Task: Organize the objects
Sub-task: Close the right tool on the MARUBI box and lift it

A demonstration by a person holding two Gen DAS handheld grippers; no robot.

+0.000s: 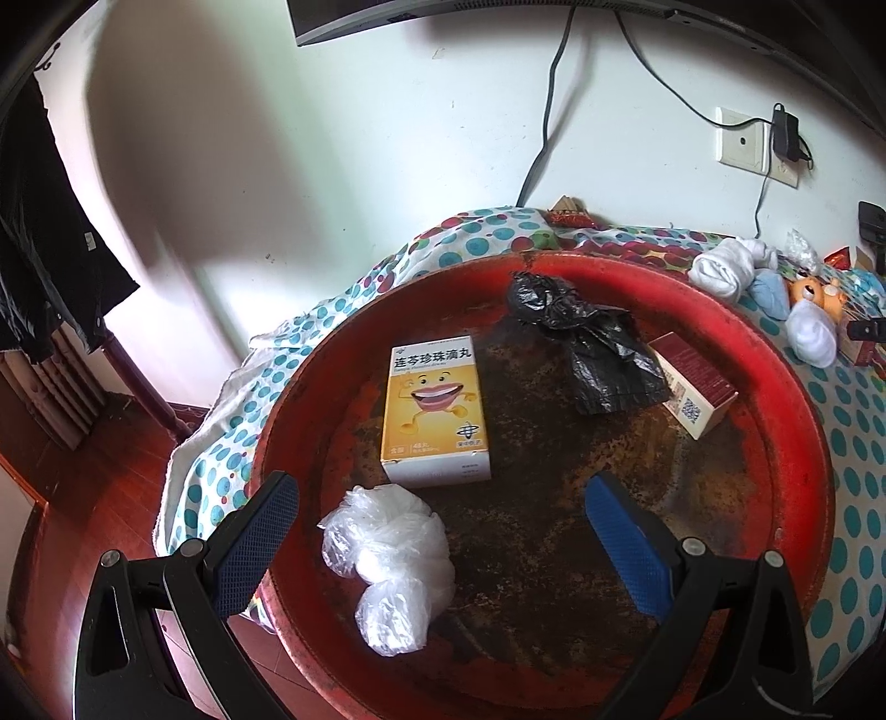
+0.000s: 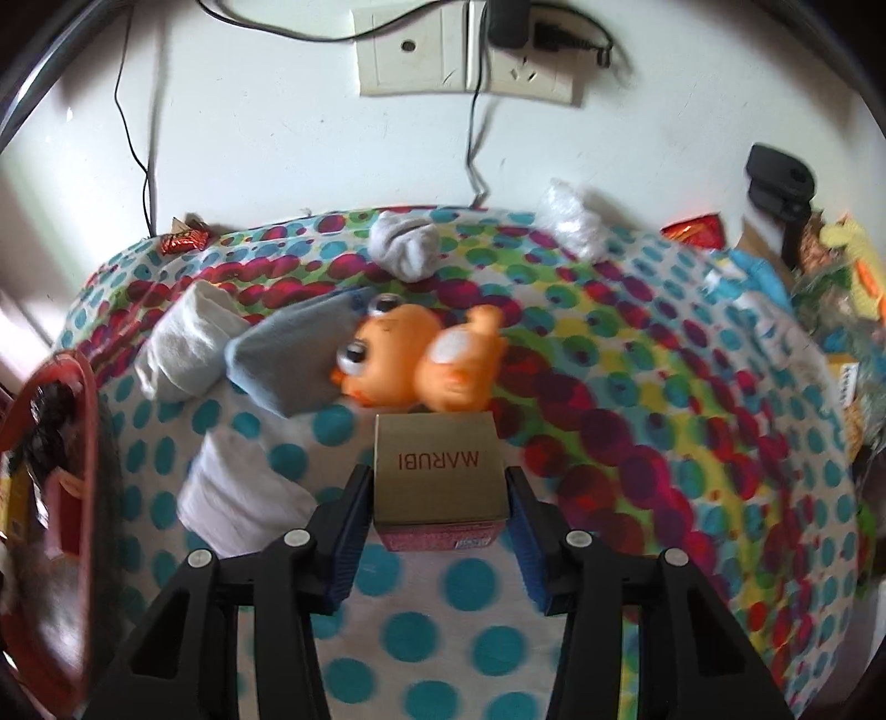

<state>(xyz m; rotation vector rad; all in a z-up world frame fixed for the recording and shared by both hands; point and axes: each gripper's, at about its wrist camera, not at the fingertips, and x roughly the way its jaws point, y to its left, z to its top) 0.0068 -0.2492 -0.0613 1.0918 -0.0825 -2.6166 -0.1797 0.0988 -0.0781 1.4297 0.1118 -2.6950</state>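
Observation:
My right gripper [image 2: 437,479] is shut on a small tan box [image 2: 440,443] printed MARUBI, its pads pressed to both sides, above the polka-dot cloth [image 2: 476,581]. Just beyond the box lies an orange toy [image 2: 426,354]. My left gripper [image 1: 440,490] hangs open over a round red tray [image 1: 775,360] with nothing between its fingers. In the tray lie a yellow medicine box [image 1: 434,410], a crumpled clear plastic bag [image 1: 387,559], a black plastic bag [image 1: 592,343] and a dark red box [image 1: 695,387].
Rolled socks, white [image 2: 183,343], grey-blue [image 2: 288,360] and grey [image 2: 404,243], lie on the cloth by the toy. The tray's rim [image 2: 83,443] is at the left. Clutter [image 2: 830,288] fills the far right. The wall holds sockets [image 2: 465,50] and cables.

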